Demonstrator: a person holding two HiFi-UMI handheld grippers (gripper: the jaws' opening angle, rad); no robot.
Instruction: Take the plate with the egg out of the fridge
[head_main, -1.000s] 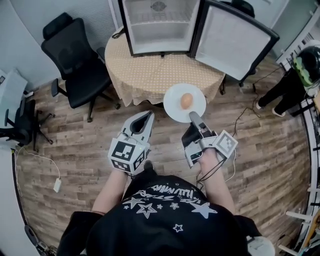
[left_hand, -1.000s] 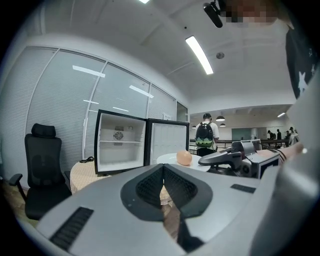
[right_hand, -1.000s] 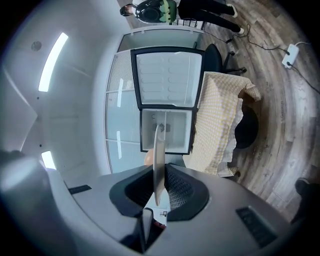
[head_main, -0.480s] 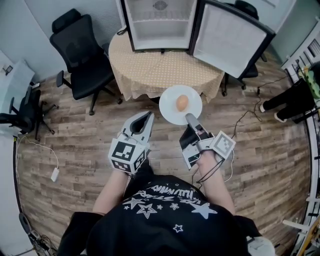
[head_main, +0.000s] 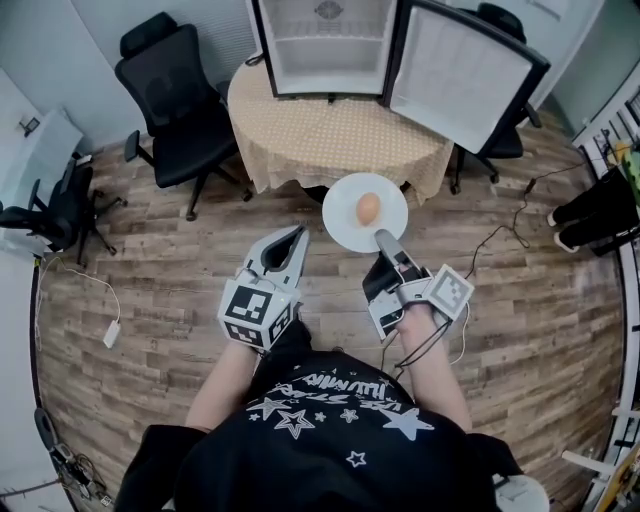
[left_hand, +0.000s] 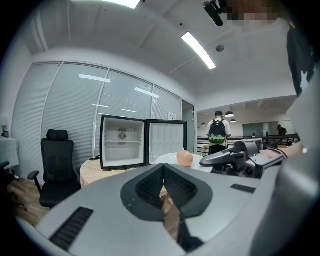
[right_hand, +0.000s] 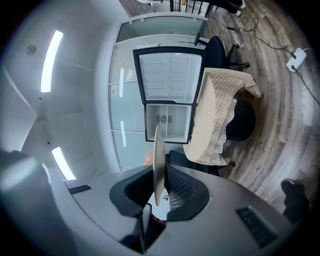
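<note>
From the head view, the person stands on the wooden floor (head_main: 150, 300) in front of a round tabletop (head_main: 330, 135) covered with a patterned cloth. On it sits a small fridge (head_main: 325, 45) with its door (head_main: 460, 70) swung wide open. The white plate (head_main: 345, 222) is out of the fridge, held level in the air just off the near edge of the tabletop, with the egg (head_main: 368, 208) resting near its middle. The right gripper (head_main: 385, 240) has the plate by its near rim, and the left gripper (head_main: 298, 233) is held beside it, apart from the plate. A black chair (head_main: 175, 100) stands to the left of the tabletop. In the left gripper view, the jaws are pressed together with nothing between them, and the egg and fridge show beyond them. In the right gripper view, the plate appears edge-on, and the jaws are clamped on its rim.
</note>
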